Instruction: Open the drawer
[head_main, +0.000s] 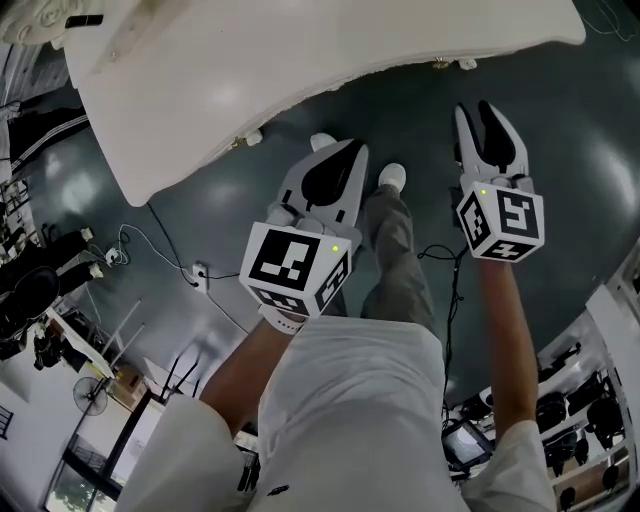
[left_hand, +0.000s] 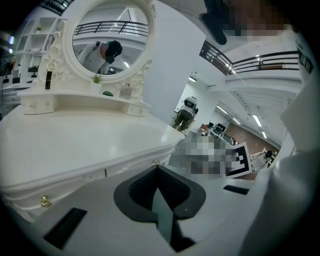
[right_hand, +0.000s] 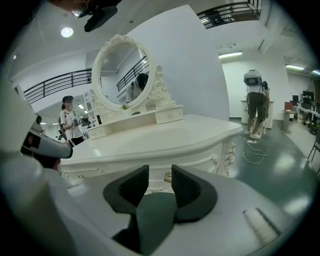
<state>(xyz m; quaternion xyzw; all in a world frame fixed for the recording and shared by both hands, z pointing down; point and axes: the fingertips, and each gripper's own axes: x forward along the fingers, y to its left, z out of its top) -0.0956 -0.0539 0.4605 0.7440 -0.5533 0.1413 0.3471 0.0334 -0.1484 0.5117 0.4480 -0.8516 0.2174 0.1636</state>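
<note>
Drawer (right_hand: 192, 165), closed, under the lip of white dressing table (right_hand: 165, 137): brass knob (right_hand: 168, 177) lies straight ahead between the parted, empty jaws of right gripper (right_hand: 160, 172), apparently not yet touched, while left gripper (left_hand: 157, 167), clenched on nothing, points elsewhere along that front.

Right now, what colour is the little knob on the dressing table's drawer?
The knob is gold; it shows best in the right gripper view.

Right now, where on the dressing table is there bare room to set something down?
The tabletop is bare from its curved front edge back to the mirror shelf. That shelf, under the oval mirror, is crowded with small items.
</note>
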